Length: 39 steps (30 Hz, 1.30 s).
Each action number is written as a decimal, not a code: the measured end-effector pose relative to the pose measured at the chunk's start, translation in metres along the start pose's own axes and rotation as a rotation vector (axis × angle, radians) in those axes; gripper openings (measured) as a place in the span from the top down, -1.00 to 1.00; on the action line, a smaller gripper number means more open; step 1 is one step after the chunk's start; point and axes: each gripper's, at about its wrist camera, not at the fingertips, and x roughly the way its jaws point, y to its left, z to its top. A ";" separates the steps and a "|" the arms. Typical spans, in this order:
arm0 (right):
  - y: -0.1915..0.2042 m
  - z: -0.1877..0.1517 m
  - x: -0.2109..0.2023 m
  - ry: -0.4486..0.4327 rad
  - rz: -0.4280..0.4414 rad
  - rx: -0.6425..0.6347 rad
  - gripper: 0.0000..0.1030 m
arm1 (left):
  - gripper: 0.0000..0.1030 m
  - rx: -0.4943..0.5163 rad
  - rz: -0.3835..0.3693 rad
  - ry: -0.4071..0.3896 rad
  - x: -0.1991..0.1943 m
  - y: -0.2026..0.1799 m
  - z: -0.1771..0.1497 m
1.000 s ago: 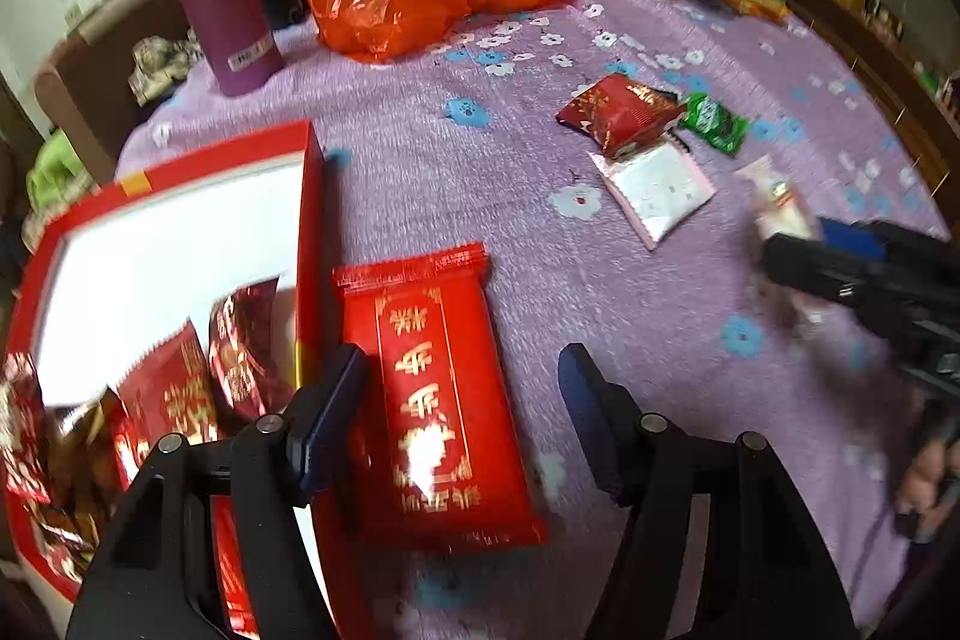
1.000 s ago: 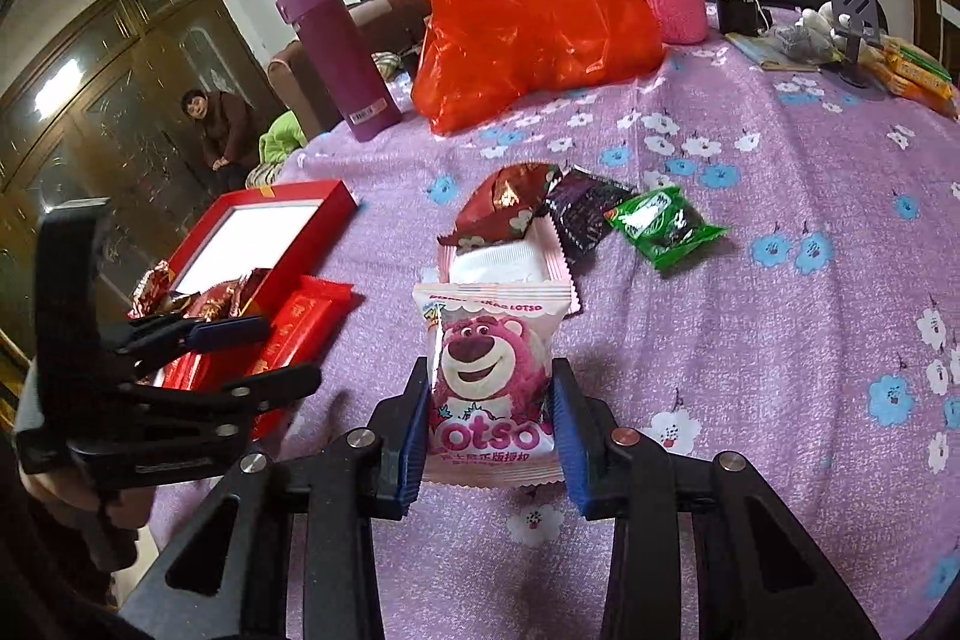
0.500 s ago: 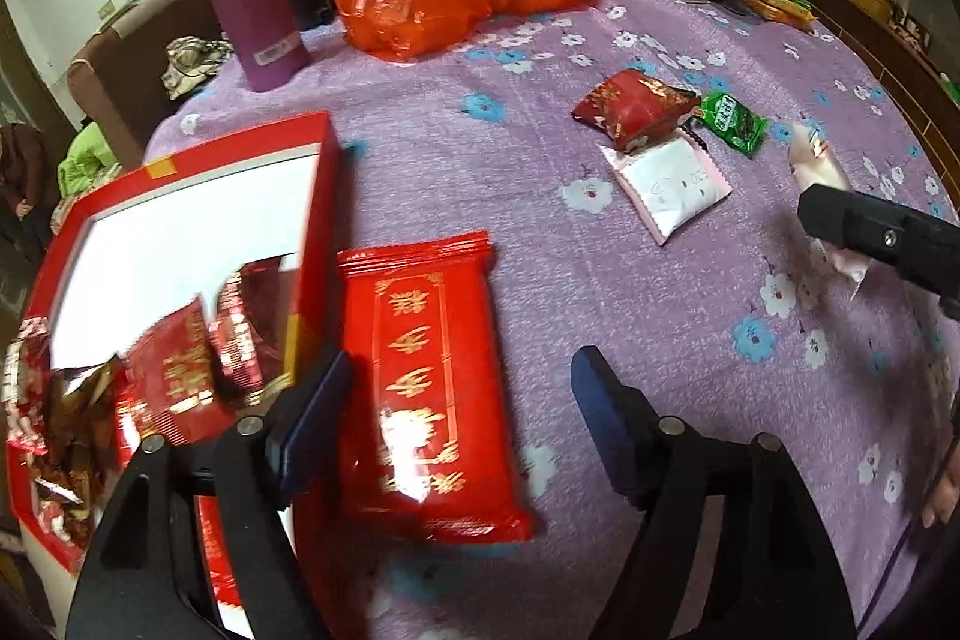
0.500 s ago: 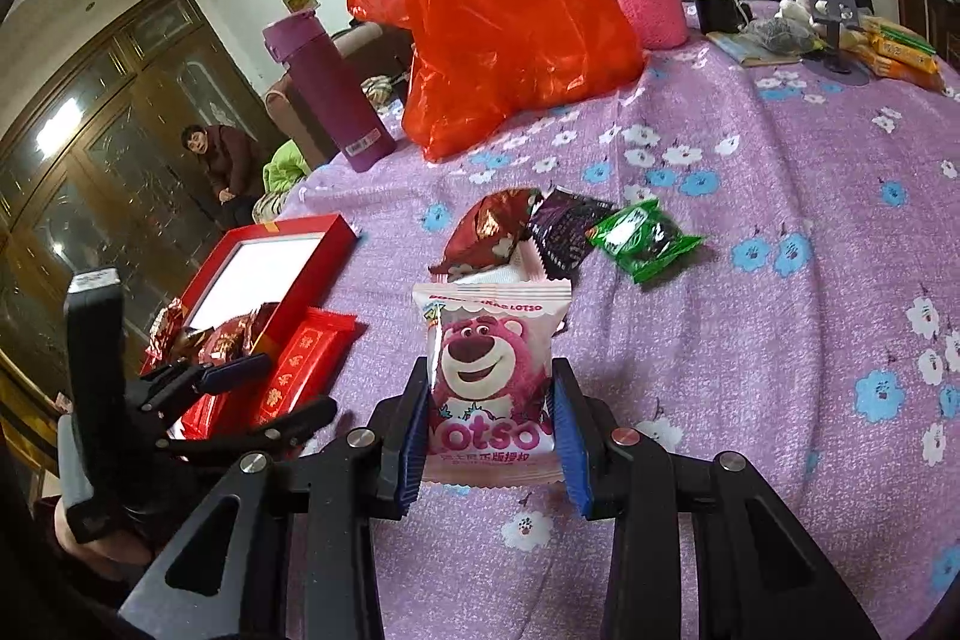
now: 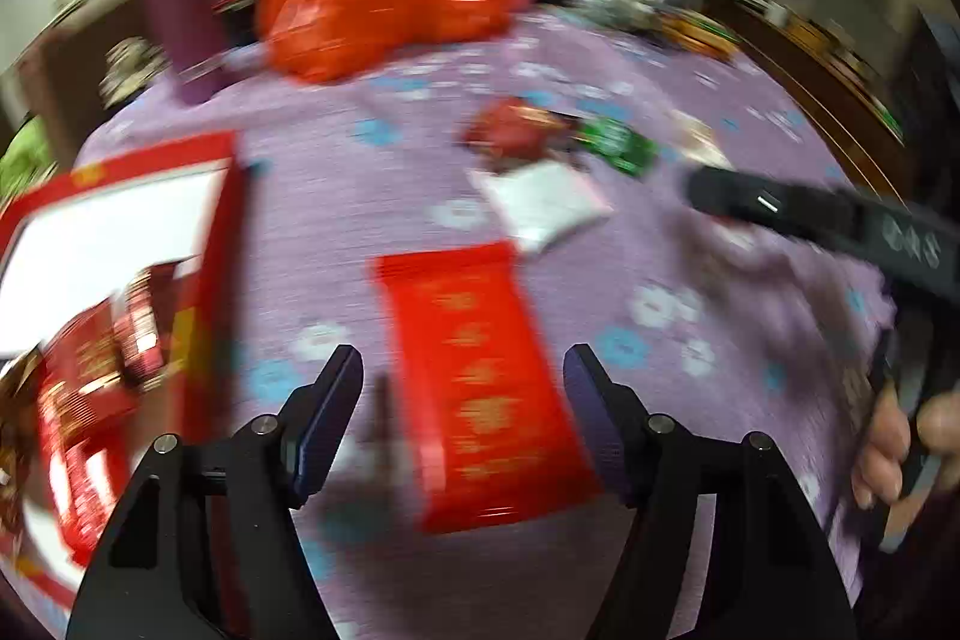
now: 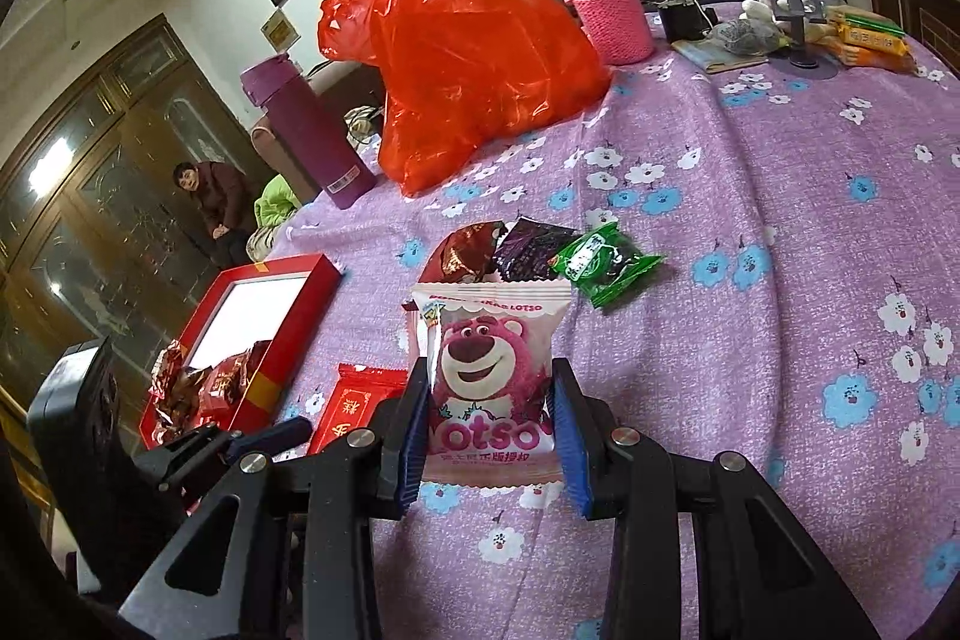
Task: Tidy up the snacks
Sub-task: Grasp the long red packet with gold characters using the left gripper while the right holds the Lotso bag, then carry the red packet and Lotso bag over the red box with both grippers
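Purple cloth with blue and white flowers covers the table (image 6: 750, 232) as I work two hand-held tools over a scatter of snacks. My right tool (image 6: 491, 430) is clamped on a pink bear-print snack packet (image 6: 489, 382), its blue pads pressing the packet's two sides and holding it upright above the cloth. My left tool (image 5: 462, 406) stands apart with its jaws closing; a flat red packet with gold lettering (image 5: 486, 388) lies on the cloth between them, and the pads do not press it. The left view is smeared by motion blur, so fine detail there is lost.

To the left of the red packet sits an open red box (image 6: 312, 292) with a white inside, and several dark red wrapped sweets (image 6: 204, 382) are gathered at its near end. Farther out, near the middle of the table, a dark red packet (image 6: 465, 250), a dark purple packet (image 6: 534, 247) and a green packet (image 6: 606, 262) lie side by side, touching or nearly so. In the left view a white packet (image 5: 540, 205) lies just nearer than that cluster.

At the far side a large orange-red plastic bag (image 6: 474, 64) stands between a purple flask (image 6: 306, 136) on the left and a pink bottle in a knitted sleeve (image 6: 606, 4) on the right. A person (image 6: 210, 196) sits by the cabinet in the far left background.
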 end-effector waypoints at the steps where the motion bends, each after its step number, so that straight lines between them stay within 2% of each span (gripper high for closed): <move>1: 0.000 0.000 0.001 0.004 0.001 0.001 0.27 | -0.35 -0.022 0.029 0.013 0.000 0.003 0.001; 4: 0.002 -0.001 0.003 0.012 -0.004 -0.006 0.27 | -0.35 -0.064 0.059 0.033 0.004 0.000 0.001; 9: 0.000 -0.001 0.003 0.014 -0.004 0.005 0.26 | -0.37 0.002 0.027 0.086 0.015 -0.029 -0.003; 10: 0.000 -0.001 0.004 0.016 -0.005 0.005 0.26 | -0.39 0.013 0.039 0.094 0.018 -0.033 -0.004; 12: 0.002 -0.002 0.004 0.015 -0.004 0.002 0.26 | -0.39 0.019 0.063 0.072 0.021 -0.035 -0.003; 14: 0.002 -0.002 0.003 0.015 -0.001 0.002 0.26 | -0.39 0.010 0.057 0.063 0.021 -0.031 -0.002; 18: 0.002 -0.002 0.002 0.013 0.002 0.003 0.27 | 0.01 0.035 0.055 0.026 0.020 -0.031 -0.003; 19: 0.002 -0.002 0.002 0.012 0.002 0.004 0.27 | 0.03 0.038 0.051 0.024 0.020 -0.031 -0.002; 30: 0.002 -0.002 0.003 0.011 0.012 0.006 0.27 | 0.08 0.060 0.073 -0.022 0.005 -0.026 -0.006; 35: 0.001 -0.002 0.010 0.049 0.085 0.036 0.27 | 0.08 0.056 0.101 -0.085 -0.019 -0.011 -0.007; 39: 0.008 -0.005 0.020 0.094 0.111 0.051 0.27 | 0.08 0.037 0.107 -0.114 -0.035 0.003 -0.009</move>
